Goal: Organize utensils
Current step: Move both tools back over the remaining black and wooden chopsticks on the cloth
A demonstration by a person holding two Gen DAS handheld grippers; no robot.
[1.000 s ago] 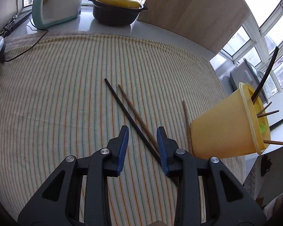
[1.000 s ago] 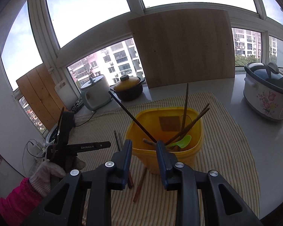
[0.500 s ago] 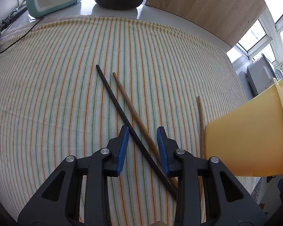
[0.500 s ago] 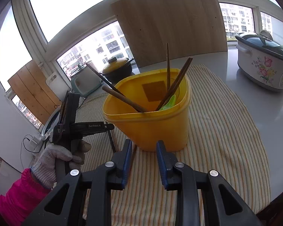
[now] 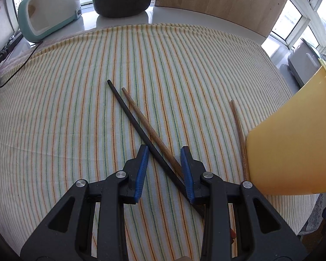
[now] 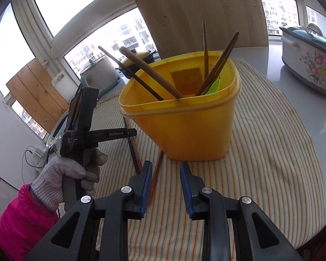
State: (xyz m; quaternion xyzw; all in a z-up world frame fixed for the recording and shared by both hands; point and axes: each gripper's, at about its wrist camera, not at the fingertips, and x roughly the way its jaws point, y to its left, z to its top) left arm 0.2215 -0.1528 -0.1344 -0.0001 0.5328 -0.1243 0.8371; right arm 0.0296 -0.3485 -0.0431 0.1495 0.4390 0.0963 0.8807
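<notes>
Left wrist view: left gripper [image 5: 164,154] jaws open, straddling a black chopstick [image 5: 139,128] and a brown chopstick [image 5: 150,130] crossed on the striped cloth [image 5: 76,108]; neither is gripped. A third chopstick [image 5: 239,134] touches the yellow bin [image 5: 293,141]. Right wrist view: right gripper [image 6: 165,169] jaws open, empty, near that bin's base.

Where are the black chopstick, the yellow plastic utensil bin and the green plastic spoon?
black chopstick [image 5: 131,119], left wrist view, middle of its shaft on the cloth
yellow plastic utensil bin [image 6: 191,130], right wrist view, front wall
green plastic spoon [image 6: 214,87], right wrist view, bowl inside the bin
</notes>
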